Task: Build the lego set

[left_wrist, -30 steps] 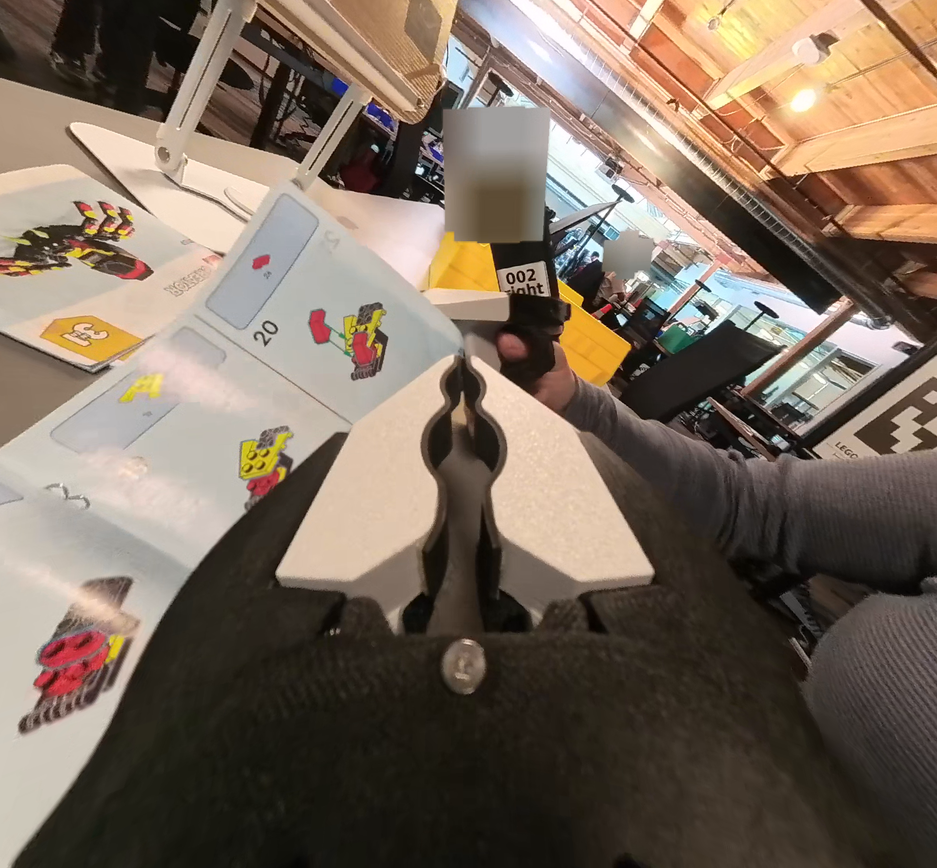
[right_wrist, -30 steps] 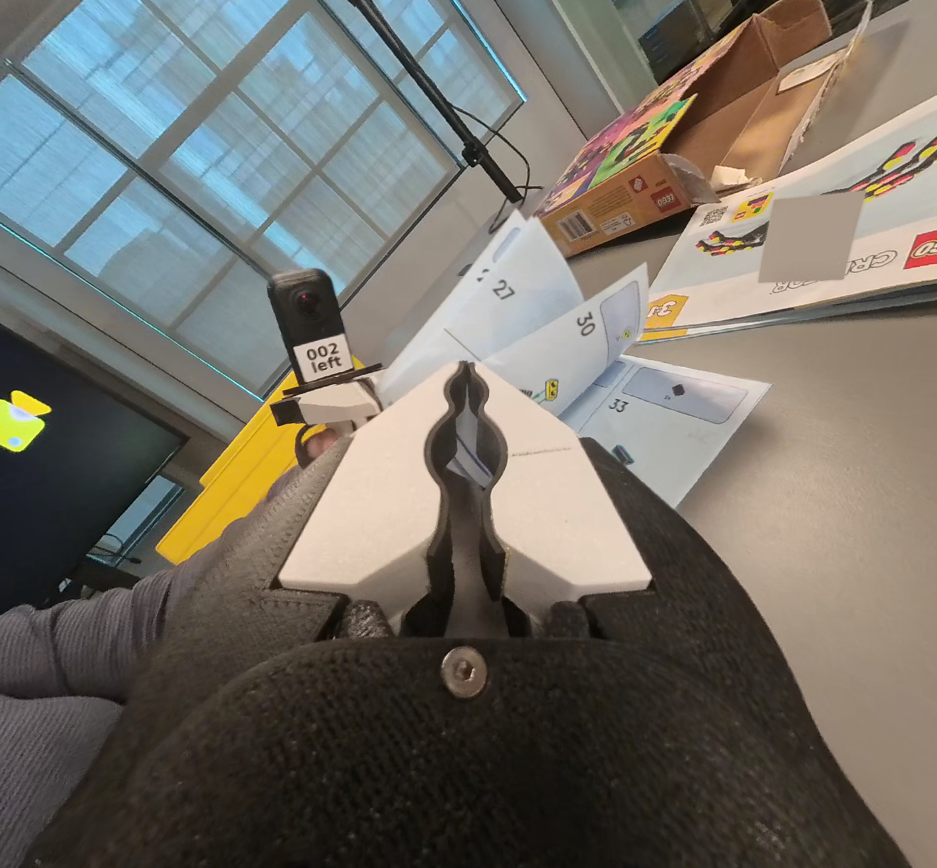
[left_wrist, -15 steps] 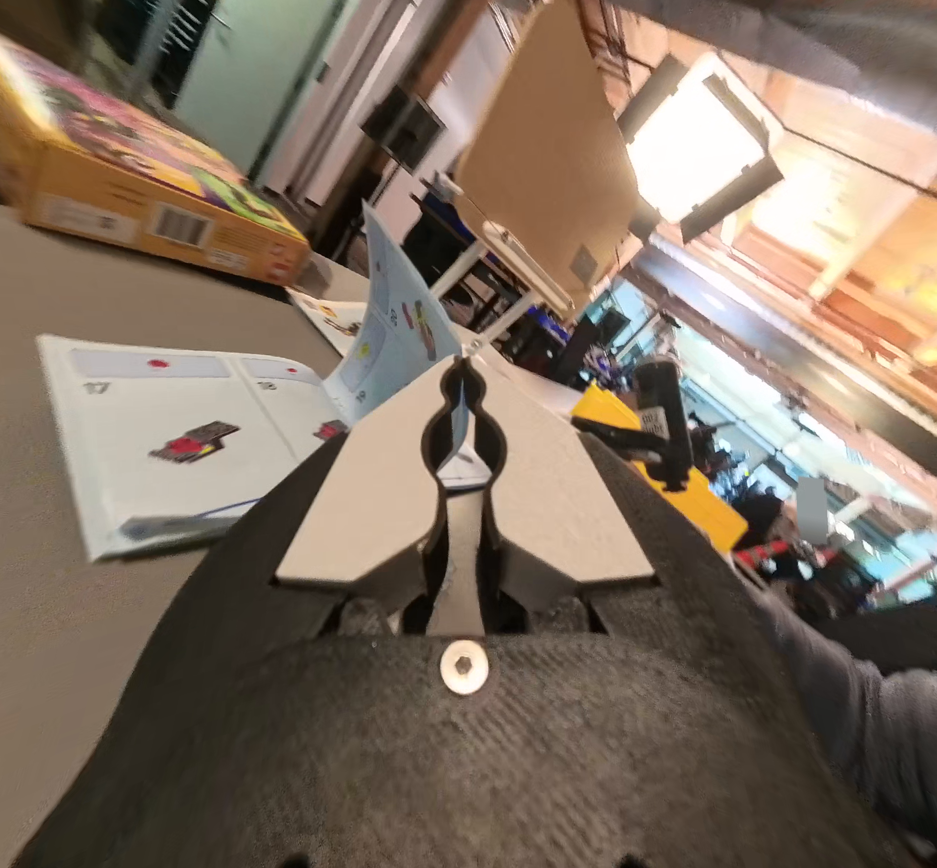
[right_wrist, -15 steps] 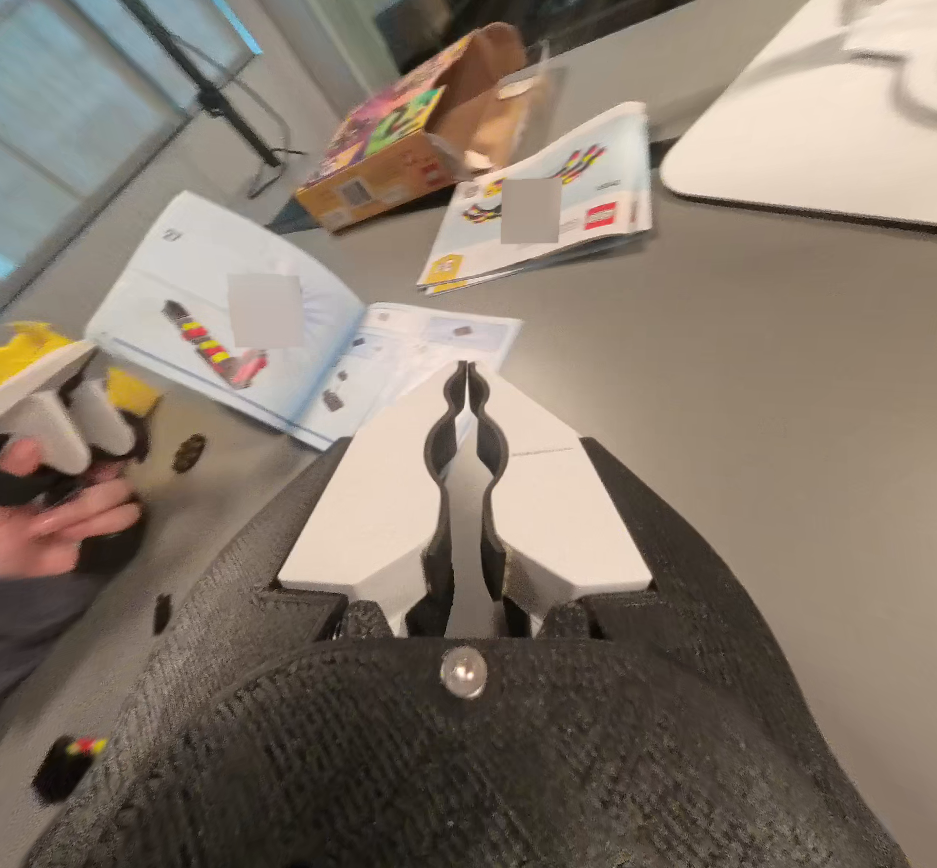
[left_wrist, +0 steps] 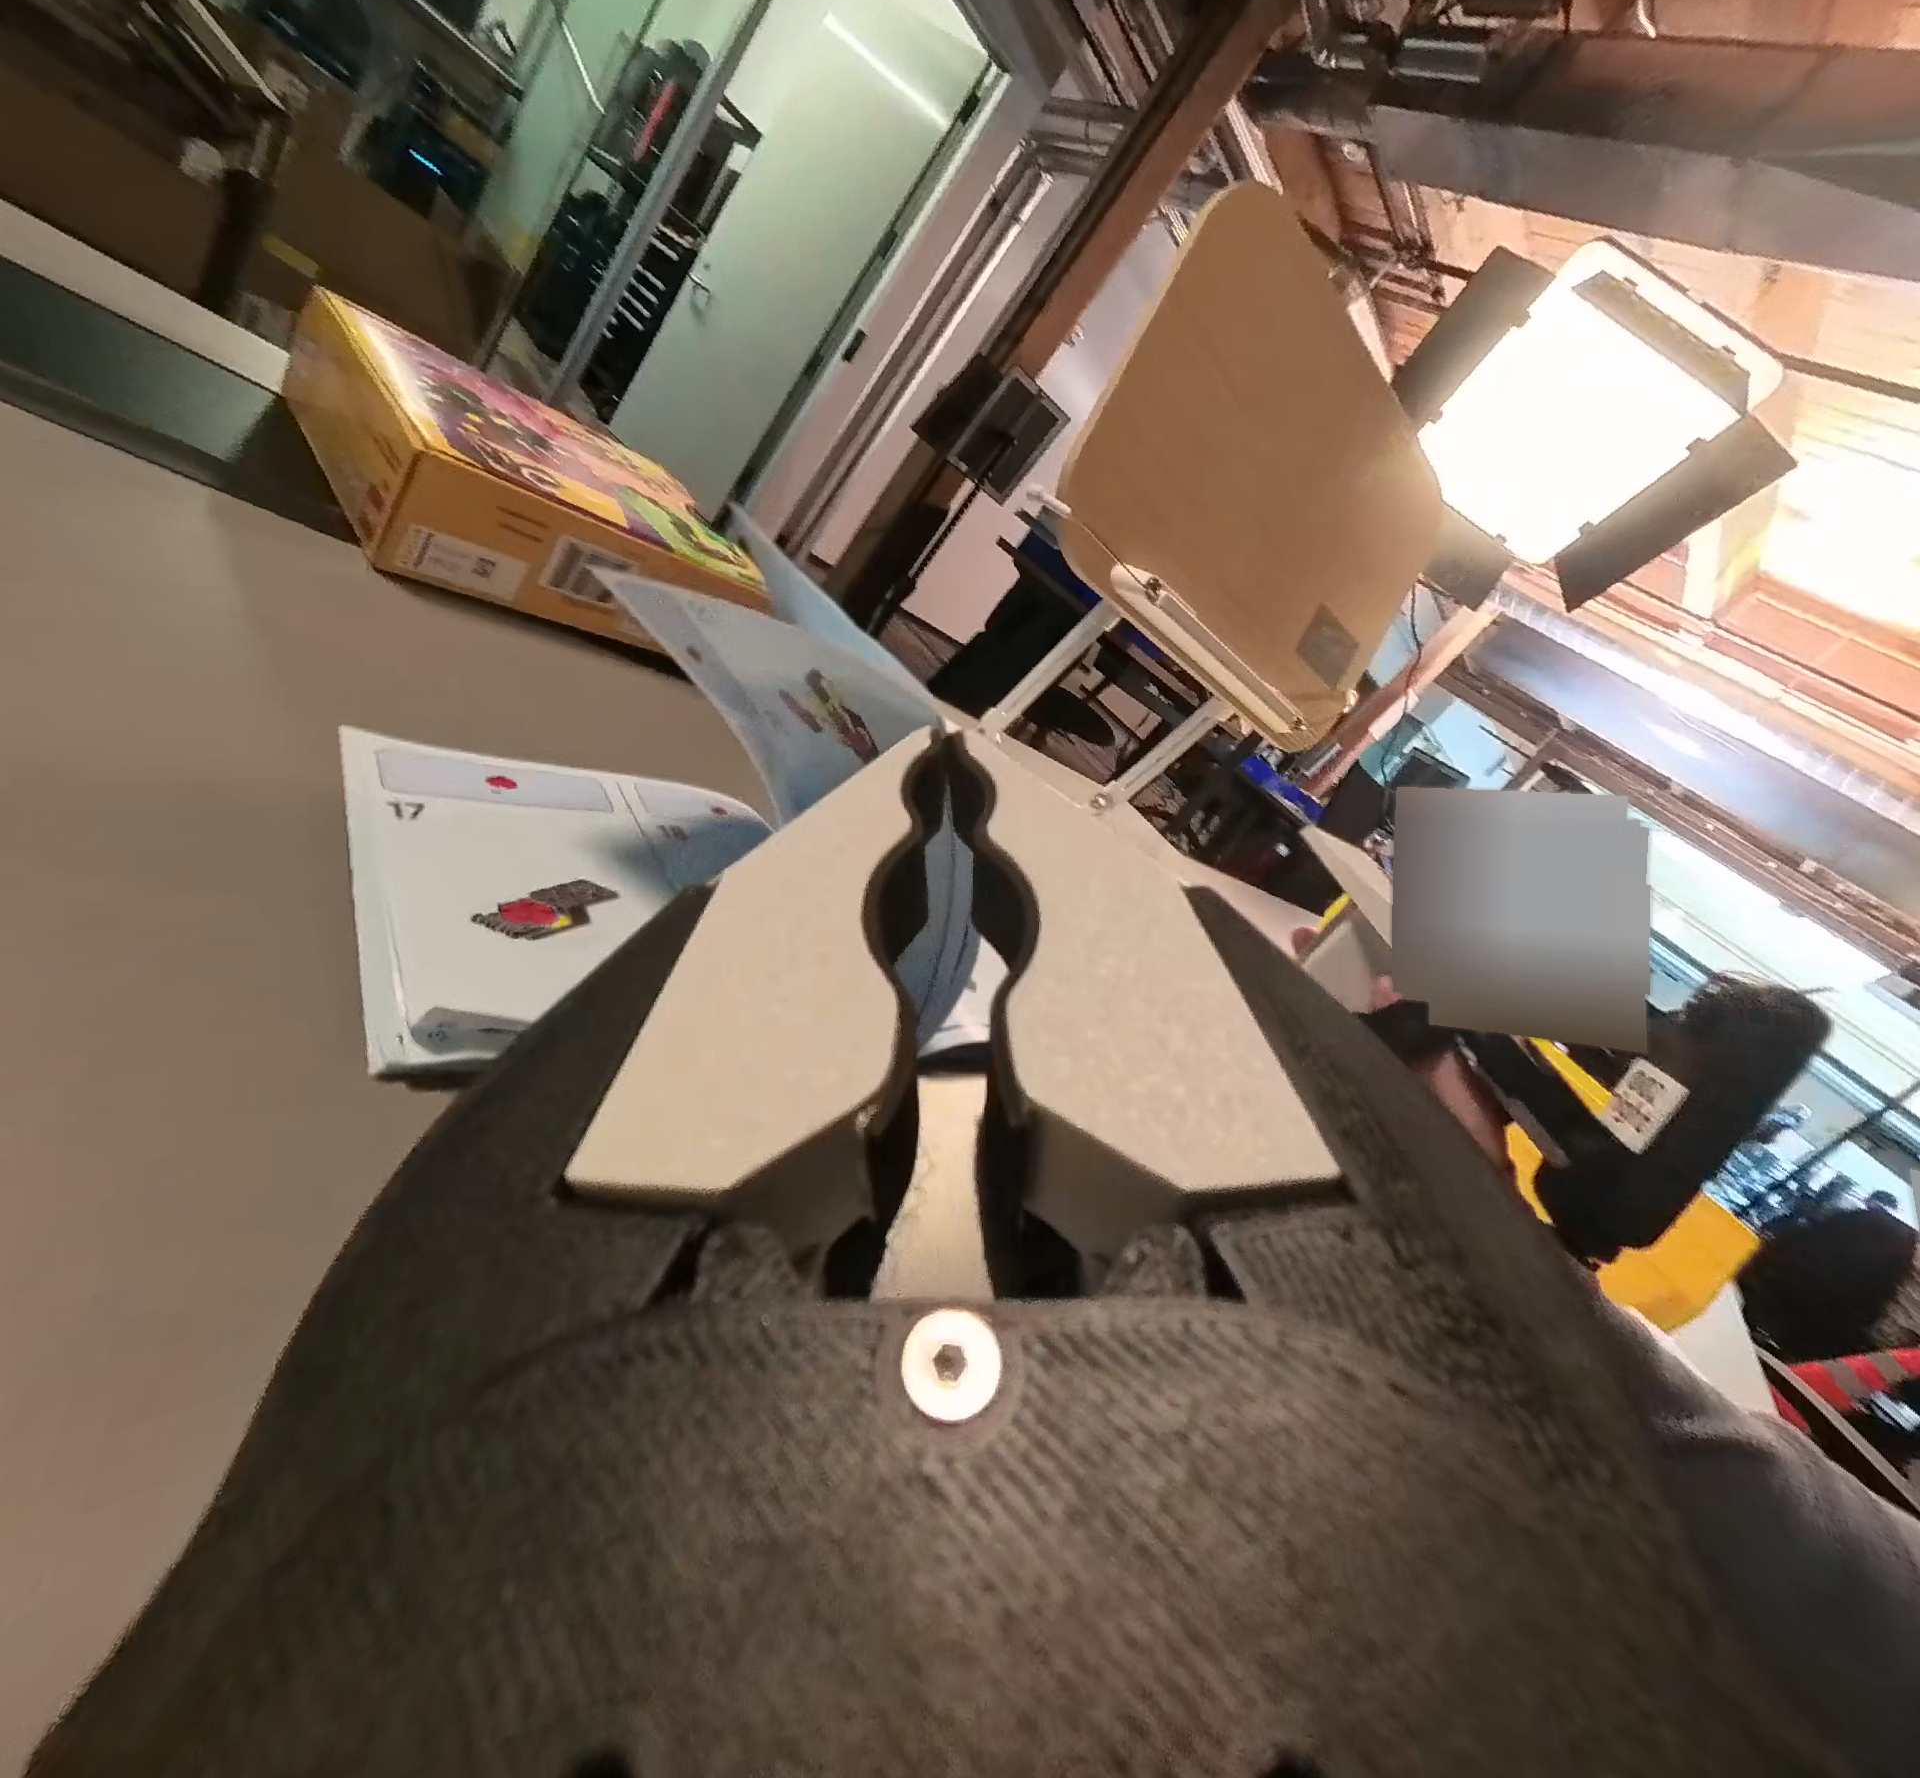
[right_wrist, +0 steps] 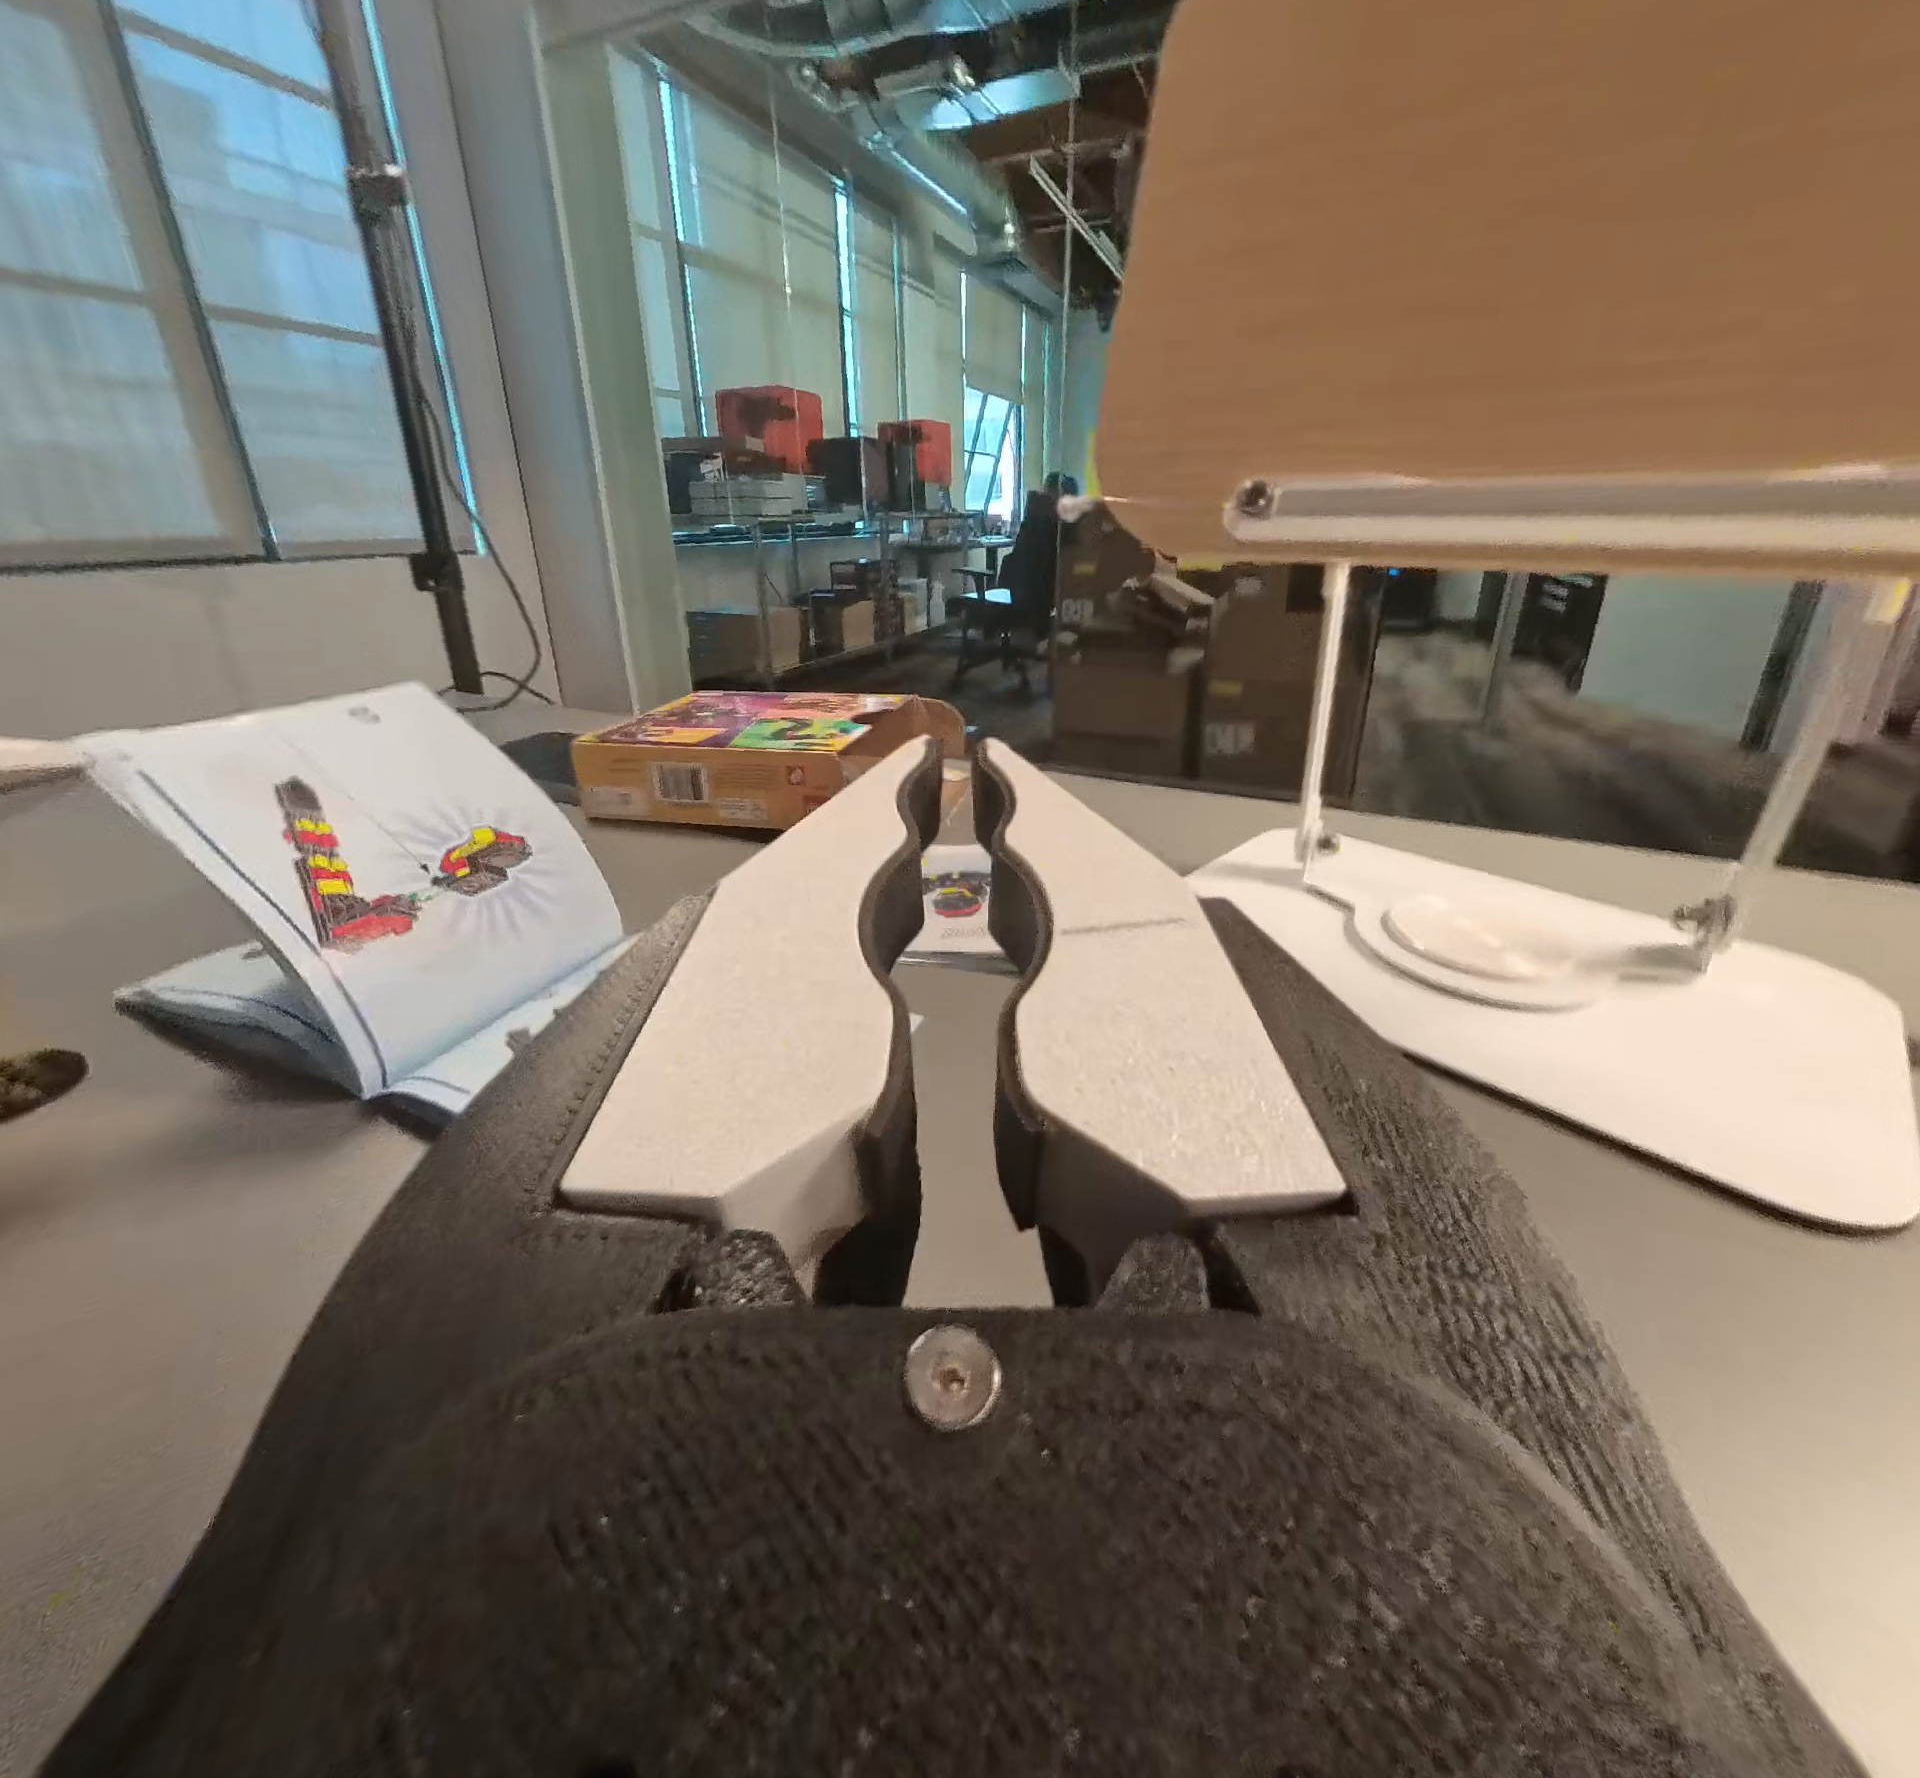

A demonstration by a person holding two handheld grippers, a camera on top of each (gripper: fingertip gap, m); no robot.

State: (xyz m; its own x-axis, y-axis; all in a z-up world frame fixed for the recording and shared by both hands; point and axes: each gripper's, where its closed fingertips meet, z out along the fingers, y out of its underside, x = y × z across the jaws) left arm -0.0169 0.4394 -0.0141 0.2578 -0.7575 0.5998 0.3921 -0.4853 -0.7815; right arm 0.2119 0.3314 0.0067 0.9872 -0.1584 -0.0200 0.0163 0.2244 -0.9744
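Though outside right view, bright lamp (left_wrist: 1590, 409) overhead

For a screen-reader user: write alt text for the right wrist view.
The right hand-held gripper, jaws slightly open and empty, hovers over a grey table. An open pale-blue instruction booklet lies left, a yellow cardboard set box behind it, a white flat-based stand right.
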